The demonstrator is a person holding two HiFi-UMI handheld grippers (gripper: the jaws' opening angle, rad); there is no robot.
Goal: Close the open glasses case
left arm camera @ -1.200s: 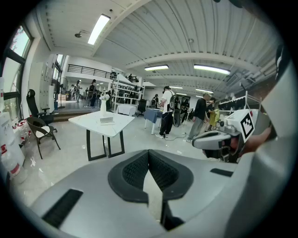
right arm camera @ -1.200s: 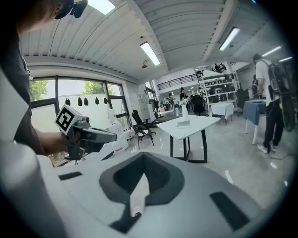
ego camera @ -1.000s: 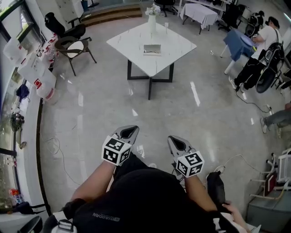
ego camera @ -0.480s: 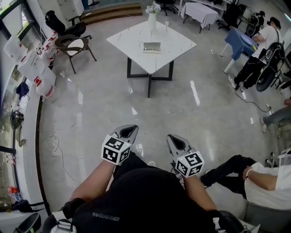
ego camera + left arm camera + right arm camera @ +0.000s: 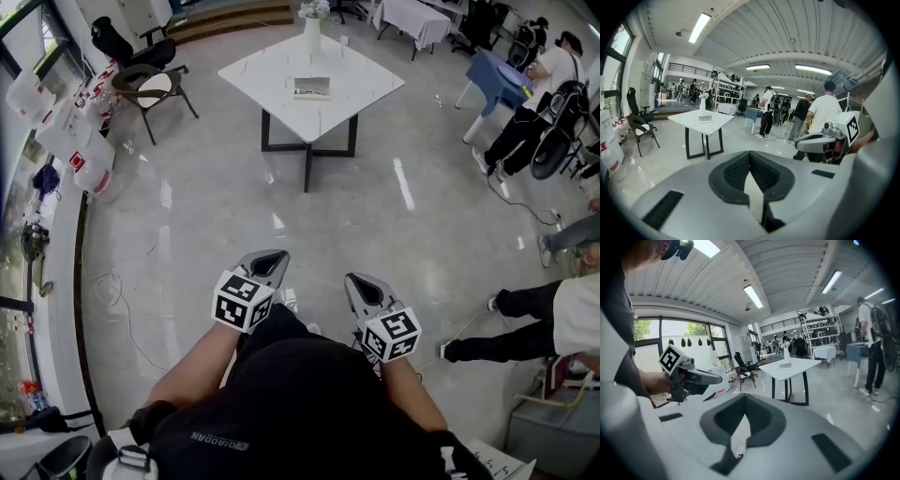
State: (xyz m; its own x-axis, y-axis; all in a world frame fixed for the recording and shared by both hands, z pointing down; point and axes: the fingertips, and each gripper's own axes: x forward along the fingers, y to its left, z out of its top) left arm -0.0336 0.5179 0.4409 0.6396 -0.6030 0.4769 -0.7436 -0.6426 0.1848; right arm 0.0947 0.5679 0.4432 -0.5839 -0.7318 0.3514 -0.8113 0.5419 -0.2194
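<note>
Both closed tip to tip, empty: my grey left gripper [image 5: 270, 256] and grey right gripper [image 5: 360, 281], side by side over glossy grey floor [image 5: 206, 216], well apart from white square table [image 5: 267, 70].

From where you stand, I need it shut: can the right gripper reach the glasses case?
Probably not: the right gripper is near the body, and the glasses case lies on the white table across open floor. Nothing blocks a walk over.

White square table [image 5: 366, 89], white vase [image 5: 312, 37] on it, dark chair [image 5: 152, 84] nearby, glossy grey floor [image 5: 206, 225], blue-covered table [image 5: 497, 75] far right
</note>
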